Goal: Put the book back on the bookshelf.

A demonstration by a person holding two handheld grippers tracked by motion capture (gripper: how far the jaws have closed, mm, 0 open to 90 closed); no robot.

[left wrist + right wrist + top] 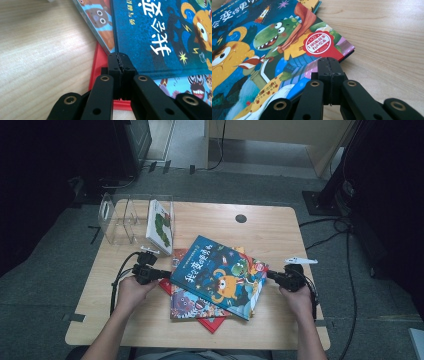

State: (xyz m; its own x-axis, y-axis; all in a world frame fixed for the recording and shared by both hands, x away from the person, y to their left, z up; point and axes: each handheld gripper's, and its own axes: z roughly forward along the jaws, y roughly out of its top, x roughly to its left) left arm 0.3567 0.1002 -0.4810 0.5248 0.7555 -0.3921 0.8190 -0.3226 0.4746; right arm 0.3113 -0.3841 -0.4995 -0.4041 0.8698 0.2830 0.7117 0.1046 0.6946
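A blue picture book (217, 272) with an orange monster and a green dinosaur tops a skewed stack of books mid-table. Under it lie a monster-patterned book (187, 306) and a red book (212, 324). My left gripper (162, 274) is shut and empty at the stack's left edge. In the left gripper view its tips (119, 62) meet the blue book (155, 32) at a corner, above the red book (100, 62). My right gripper (270, 275) is shut and empty at the stack's right edge, its tips (329, 67) against the blue book (262, 50) near the red sticker.
A clear acrylic book holder (117, 220) stands at the table's back left, with a caterpillar book (161, 225) upright in its right slot. A cable hole (241, 218) sits at the back of the wooden table (275, 237). Bare wood flanks the stack.
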